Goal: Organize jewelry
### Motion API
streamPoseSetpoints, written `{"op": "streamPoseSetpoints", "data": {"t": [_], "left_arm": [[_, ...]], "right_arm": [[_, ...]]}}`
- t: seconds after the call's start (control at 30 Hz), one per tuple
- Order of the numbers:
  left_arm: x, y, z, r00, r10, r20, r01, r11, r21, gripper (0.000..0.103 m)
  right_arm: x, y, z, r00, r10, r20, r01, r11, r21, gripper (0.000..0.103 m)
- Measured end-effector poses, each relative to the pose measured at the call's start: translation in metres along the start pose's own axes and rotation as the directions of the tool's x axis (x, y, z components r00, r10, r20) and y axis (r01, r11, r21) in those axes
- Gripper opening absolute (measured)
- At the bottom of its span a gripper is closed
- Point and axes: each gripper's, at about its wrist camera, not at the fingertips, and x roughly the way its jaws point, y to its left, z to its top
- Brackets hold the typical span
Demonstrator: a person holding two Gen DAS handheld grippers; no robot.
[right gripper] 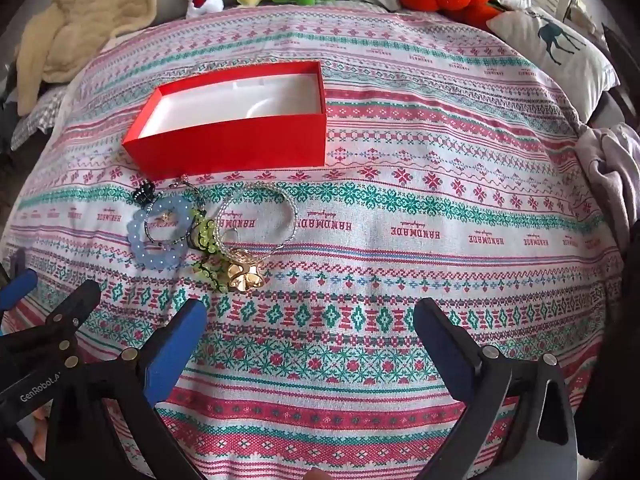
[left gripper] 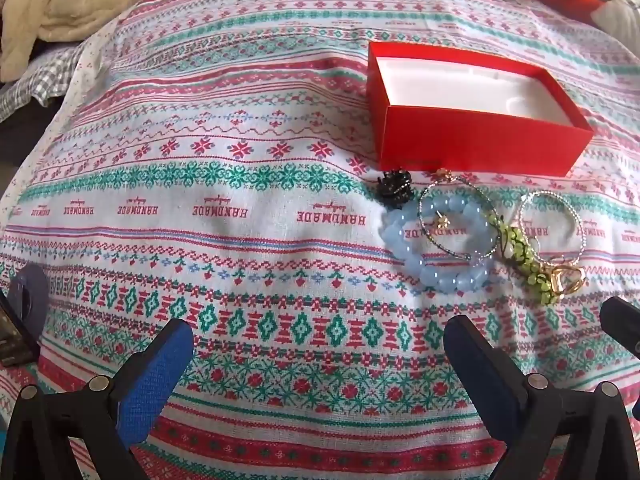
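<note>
Left gripper [left gripper: 316, 364] and right gripper [right gripper: 310, 344]: jaws spread full wide, nothing held, hovering nearer than the jewelry heap. Blue bead bracelet [left gripper: 440, 240], green bead strand [left gripper: 524, 256], silver bangle [left gripper: 552, 220] and gold charm [left gripper: 568, 276] overlapping just in front of red box [left gripper: 480, 152]; black clip [left gripper: 394, 190] alongside. Box empty. Risk: tangled pieces lifting together, dropping short of box.
</note>
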Motion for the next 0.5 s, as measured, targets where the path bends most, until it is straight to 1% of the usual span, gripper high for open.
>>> {"op": "streamPoseSetpoints", "data": {"t": [0.5], "left_arm": [[0.0001,0.0008,-0.0016,1.0,-0.001,-0.005,0.001,1.0,0.002,0.103]], "right_arm": [[0.0049,0.0038,-0.0007,1.0,-0.012,-0.008,0.012,1.0,-0.022,0.103]]}}
